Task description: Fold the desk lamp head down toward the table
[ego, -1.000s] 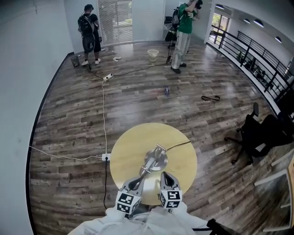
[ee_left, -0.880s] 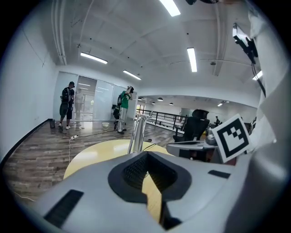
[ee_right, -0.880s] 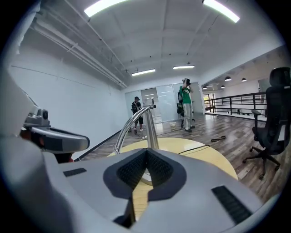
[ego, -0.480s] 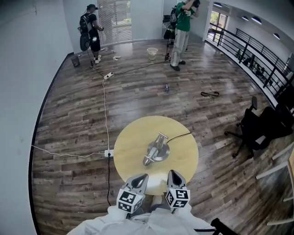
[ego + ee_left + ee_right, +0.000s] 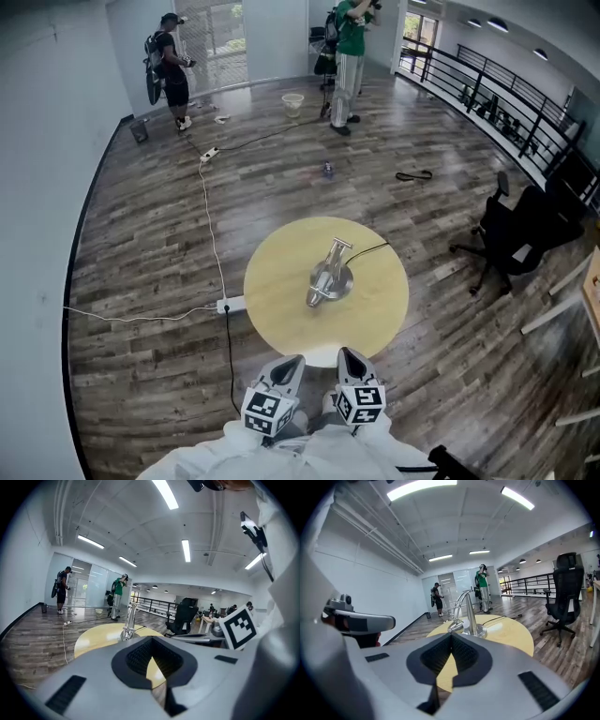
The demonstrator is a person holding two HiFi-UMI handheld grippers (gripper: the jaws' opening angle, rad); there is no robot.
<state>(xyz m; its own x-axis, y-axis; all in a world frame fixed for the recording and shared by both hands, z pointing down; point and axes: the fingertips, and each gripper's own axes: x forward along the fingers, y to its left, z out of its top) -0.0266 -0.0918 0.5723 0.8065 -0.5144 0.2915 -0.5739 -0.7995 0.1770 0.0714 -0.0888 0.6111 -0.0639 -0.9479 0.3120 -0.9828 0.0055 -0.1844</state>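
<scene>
the silver gooseneck desk lamp (image 5: 328, 277) stands at the middle of the round yellow wooden surface (image 5: 281, 291), its head bowed low beside its base. the left tongs (image 5: 291, 364) and right tongs (image 5: 346, 357) hover off the near edge, both pinched shut and empty. the fold looks done; best to keep clear of the lamp's black cable (image 5: 370, 248).

Left gripper (image 5: 151, 641) jaws together; lamp (image 5: 127, 632) beyond, seemingly folded

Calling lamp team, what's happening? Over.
Left gripper and right gripper shut, empty, short of the round yellow table. Silver desk lamp: head bent down near its base. Nothing blocking.
</scene>
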